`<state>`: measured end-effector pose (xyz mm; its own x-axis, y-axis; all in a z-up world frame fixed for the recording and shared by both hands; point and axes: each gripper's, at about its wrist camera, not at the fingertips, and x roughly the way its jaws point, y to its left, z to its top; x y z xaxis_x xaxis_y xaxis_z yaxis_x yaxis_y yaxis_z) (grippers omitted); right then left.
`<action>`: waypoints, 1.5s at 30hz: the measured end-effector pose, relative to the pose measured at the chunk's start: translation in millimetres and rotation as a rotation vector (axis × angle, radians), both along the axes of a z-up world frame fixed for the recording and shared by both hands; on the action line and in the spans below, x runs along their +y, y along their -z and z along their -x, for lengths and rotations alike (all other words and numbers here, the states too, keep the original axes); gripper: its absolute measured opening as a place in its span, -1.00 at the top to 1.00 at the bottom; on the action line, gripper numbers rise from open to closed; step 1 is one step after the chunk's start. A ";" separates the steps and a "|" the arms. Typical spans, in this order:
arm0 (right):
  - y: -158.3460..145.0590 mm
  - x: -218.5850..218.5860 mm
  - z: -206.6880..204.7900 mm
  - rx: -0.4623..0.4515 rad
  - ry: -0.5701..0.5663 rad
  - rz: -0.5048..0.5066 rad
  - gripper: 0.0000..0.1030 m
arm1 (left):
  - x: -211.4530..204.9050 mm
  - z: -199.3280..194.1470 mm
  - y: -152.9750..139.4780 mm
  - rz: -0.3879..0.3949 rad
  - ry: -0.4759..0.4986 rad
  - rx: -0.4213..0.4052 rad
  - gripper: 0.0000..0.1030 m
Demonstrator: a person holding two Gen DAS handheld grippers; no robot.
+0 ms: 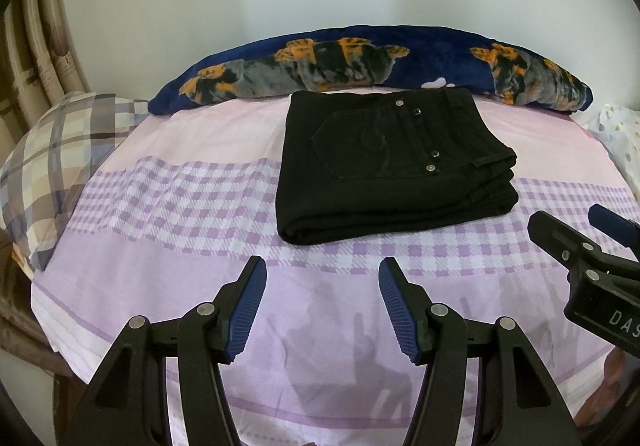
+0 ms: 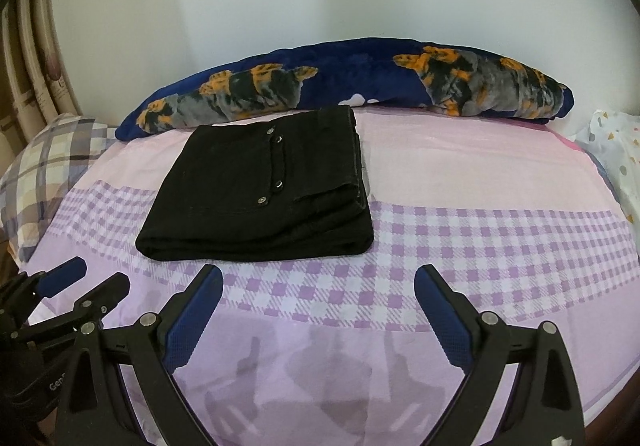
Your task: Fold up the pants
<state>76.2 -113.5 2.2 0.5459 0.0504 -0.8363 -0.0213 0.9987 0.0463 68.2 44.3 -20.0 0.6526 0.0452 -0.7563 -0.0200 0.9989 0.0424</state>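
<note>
Black pants lie folded into a thick, compact rectangle of several stacked layers on a bed. The back pocket faces up, edged with small metal rivets. The rounded fold runs along the near edge; the layered ends and waistband stack at the right side.

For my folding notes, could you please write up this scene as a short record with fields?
pants: black pants, folded into a compact stack, back pocket facing up
surface: bed sheet, pink and purple checked
behind pants: dark blue blanket along the wall
bed's left edge: plaid pillow
left gripper: open, empty, apart from the pants
right gripper: open, empty, apart from the pants
task state: pants look fully folded
</note>
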 end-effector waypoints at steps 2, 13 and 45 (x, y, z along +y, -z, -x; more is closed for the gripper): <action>0.5 0.3 0.3 -0.001 -0.001 -0.002 -0.85 | 0.3 -0.9 0.8 0.000 0.000 0.002 -0.15; 2.5 0.5 -0.9 0.010 -0.006 0.003 -0.85 | 1.8 -2.0 1.9 -0.001 0.001 0.003 -0.15; 9.4 3.2 0.0 0.031 -0.006 -0.004 -0.85 | 1.1 -3.0 4.0 -0.019 0.003 0.000 -0.15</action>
<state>76.2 -110.3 -7.2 0.5193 0.0569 -0.8527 -0.0261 0.9984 0.0507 71.2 45.5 -24.0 0.6532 0.0575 -0.7550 -0.0166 0.9980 0.0617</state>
